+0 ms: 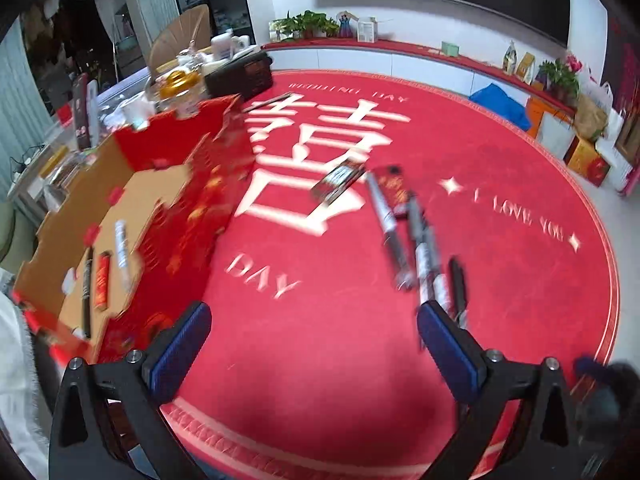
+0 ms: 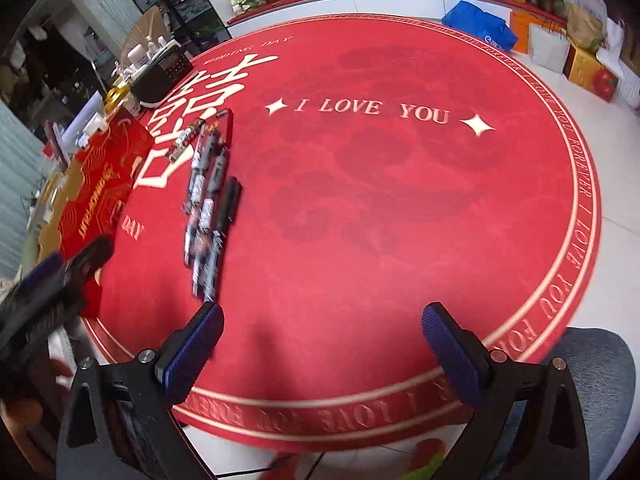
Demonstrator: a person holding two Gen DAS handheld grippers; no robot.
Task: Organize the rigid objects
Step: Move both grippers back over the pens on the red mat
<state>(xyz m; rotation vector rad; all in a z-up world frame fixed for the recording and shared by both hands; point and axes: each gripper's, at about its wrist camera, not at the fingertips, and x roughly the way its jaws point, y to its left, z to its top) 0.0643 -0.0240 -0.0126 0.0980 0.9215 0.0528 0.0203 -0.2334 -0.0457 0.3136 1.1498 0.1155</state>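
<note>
Both grippers hang over a round red rug (image 2: 380, 200) on the floor, each tilted steeply downward. The left gripper (image 1: 314, 320) has its jaws spread as wide as they go, with only bare rug between the blue pads. The right gripper (image 2: 322, 322) is the same: jaws wide apart, gripping nothing.

In the left wrist view, a loose cluster of pens (image 1: 416, 236) lies on the rug toward one o'clock, running lengthwise away from the jaws, with a small dark flat packet (image 1: 338, 182) just beyond them at twelve. Off at nine o'clock sits an open red box (image 1: 132, 216) with a cardboard-brown floor; three pen-like items (image 1: 102, 284) lie inside it, blurred.

In the right wrist view, the pens sit at eleven o'clock, the box further out at nine, and the left gripper shows as a blur at eight.
</note>
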